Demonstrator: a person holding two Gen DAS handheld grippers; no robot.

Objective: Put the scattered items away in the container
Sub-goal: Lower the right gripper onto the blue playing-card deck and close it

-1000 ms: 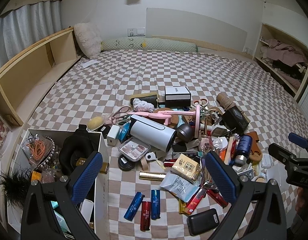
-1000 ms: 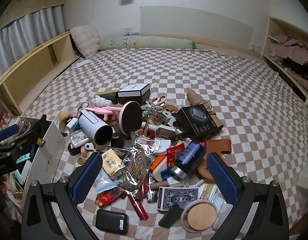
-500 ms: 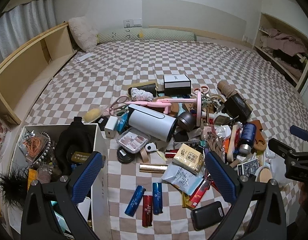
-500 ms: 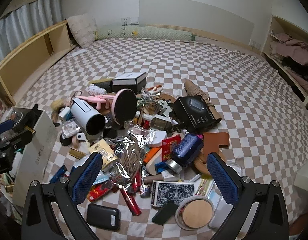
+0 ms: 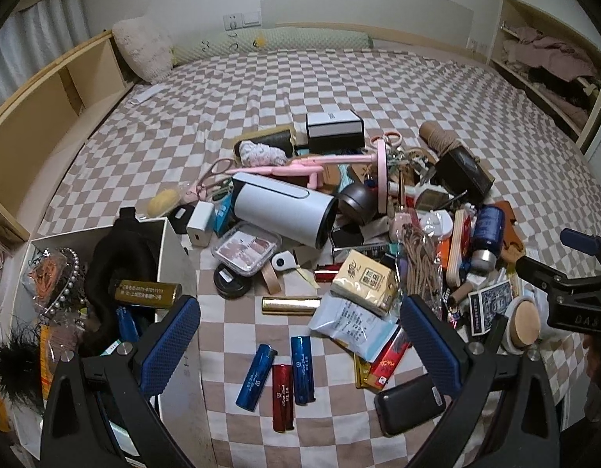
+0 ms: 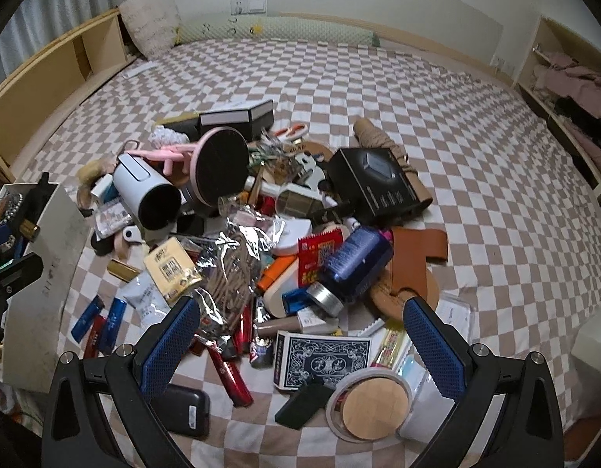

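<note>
A pile of small items lies on the checked bedspread (image 5: 339, 78). In the left wrist view my left gripper (image 5: 300, 345) is open and empty above three lighters (image 5: 279, 378), with a gold tube (image 5: 290, 305) just beyond. The white container box (image 5: 175, 249) stands at the left, partly filled. In the right wrist view my right gripper (image 6: 300, 345) is open and empty above a blue card deck (image 6: 324, 357), a round mirror (image 6: 368, 403) and a blue bottle (image 6: 355, 259). The box (image 6: 50, 257) shows at its left.
A white cylinder (image 5: 283, 214), pink stand (image 5: 380, 179), black boxes (image 5: 333, 130) (image 6: 372, 185), a yellow packet (image 5: 365, 280) and a black case (image 5: 411, 397) crowd the pile. Wooden shelving (image 5: 39, 117) runs along the left. The bed's front edge is near the grippers.
Both grippers have moved forward and lower toward the pile, so the items appear larger and closer. Both stay open and empty. Nothing in the pile has shifted.
</note>
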